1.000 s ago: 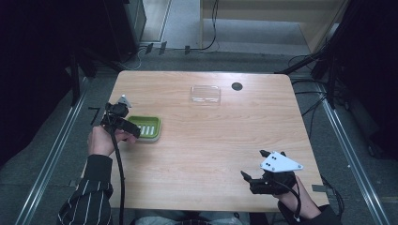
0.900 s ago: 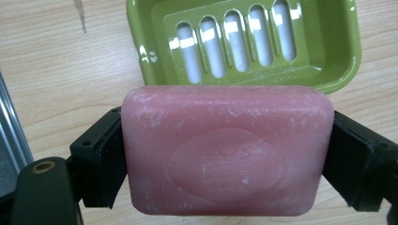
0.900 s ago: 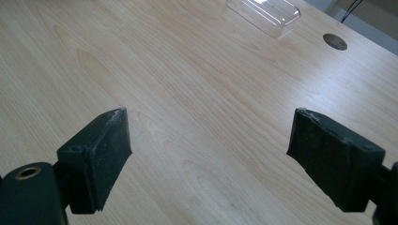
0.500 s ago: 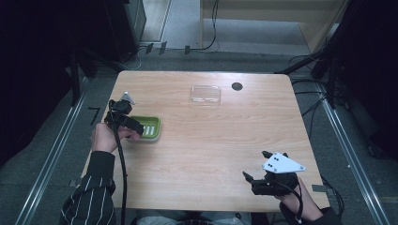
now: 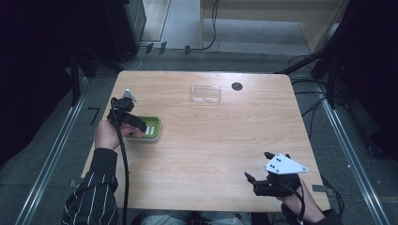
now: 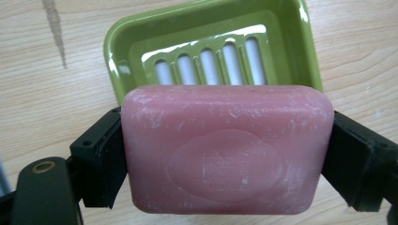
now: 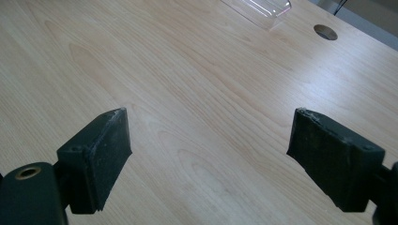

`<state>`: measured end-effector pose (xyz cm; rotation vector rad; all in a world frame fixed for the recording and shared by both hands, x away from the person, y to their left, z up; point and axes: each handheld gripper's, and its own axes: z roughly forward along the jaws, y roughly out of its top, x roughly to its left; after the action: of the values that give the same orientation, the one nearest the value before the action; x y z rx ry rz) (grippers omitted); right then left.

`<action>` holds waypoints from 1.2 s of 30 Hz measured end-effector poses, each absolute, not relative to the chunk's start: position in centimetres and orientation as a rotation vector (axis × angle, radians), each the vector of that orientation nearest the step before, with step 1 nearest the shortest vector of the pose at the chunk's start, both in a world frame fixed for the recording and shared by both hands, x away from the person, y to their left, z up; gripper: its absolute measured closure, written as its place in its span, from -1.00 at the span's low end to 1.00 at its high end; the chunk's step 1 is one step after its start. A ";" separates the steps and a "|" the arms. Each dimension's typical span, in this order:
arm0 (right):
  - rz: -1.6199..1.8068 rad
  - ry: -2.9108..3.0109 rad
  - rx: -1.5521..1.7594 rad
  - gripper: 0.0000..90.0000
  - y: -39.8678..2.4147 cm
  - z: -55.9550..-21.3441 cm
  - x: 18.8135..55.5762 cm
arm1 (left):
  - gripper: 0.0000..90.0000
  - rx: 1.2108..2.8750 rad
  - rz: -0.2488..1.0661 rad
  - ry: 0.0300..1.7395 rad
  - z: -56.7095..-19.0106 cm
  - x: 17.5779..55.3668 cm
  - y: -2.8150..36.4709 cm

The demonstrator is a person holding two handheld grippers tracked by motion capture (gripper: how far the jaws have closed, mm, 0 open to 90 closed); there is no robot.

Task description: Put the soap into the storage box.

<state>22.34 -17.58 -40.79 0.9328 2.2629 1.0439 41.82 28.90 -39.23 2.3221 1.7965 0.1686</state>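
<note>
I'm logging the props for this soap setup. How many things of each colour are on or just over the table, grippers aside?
Pink: 1, the soap bar
Green: 1, the soap dish
Clear: 1, the plastic lid
Total: 3

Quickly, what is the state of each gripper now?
Left gripper: closed on the pink soap bar, above the green soap dish.
Right gripper: open, holding nothing.

Left gripper (image 5: 136, 123) at left table edge, hand (image 5: 107, 134) behind it, striped sleeve (image 5: 91, 199) entering from near side; jaws clamped on pink soap bar (image 6: 226, 149). Right gripper (image 5: 256, 180) near right corner, jaws spread wide, nothing between.
</note>
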 end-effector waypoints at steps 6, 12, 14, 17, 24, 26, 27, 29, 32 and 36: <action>1.038 2.255 0.946 -0.69 -17.9 -40.8 22.1 | -0.70 2.303 0.163 1.792 -39.0 42.2 28.5; 1.036 2.245 0.959 -0.69 -18.0 -40.8 22.0 | -0.69 2.274 0.149 1.785 -39.0 42.7 27.8; 1.031 2.245 0.958 -0.69 -18.1 -40.8 21.9 | -0.69 2.274 0.150 1.782 -39.1 42.9 27.5; 1.033 2.236 0.967 -0.69 -18.3 -40.8 21.8 | -0.69 2.267 0.153 1.795 -39.3 43.1 27.2; 1.033 2.237 0.974 -0.69 -18.4 -40.8 21.7 | -0.69 2.250 0.167 1.807 -39.6 43.4 27.1; 1.031 2.238 0.971 -0.69 -18.4 -40.8 21.7 | -0.69 2.242 0.175 1.815 -39.9 43.5 27.1; 1.031 2.238 0.971 -0.69 -18.4 -40.8 21.7 | -0.69 2.247 0.166 1.818 -40.0 43.5 27.2; 1.031 2.237 0.968 -0.69 -18.4 -40.8 21.7 | -0.69 2.243 0.162 1.827 -40.3 43.6 27.3; 1.032 2.238 0.968 -0.69 -18.4 -40.8 21.7 | -0.69 2.243 0.172 1.842 -40.7 43.7 27.3; 1.033 2.237 0.971 -0.69 -18.4 -40.8 21.7 | -0.69 2.232 0.181 1.855 -41.0 43.8 27.3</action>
<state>21.70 -18.41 -40.81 0.9710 2.2370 1.0328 43.82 27.34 -41.03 2.2320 1.8552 0.1806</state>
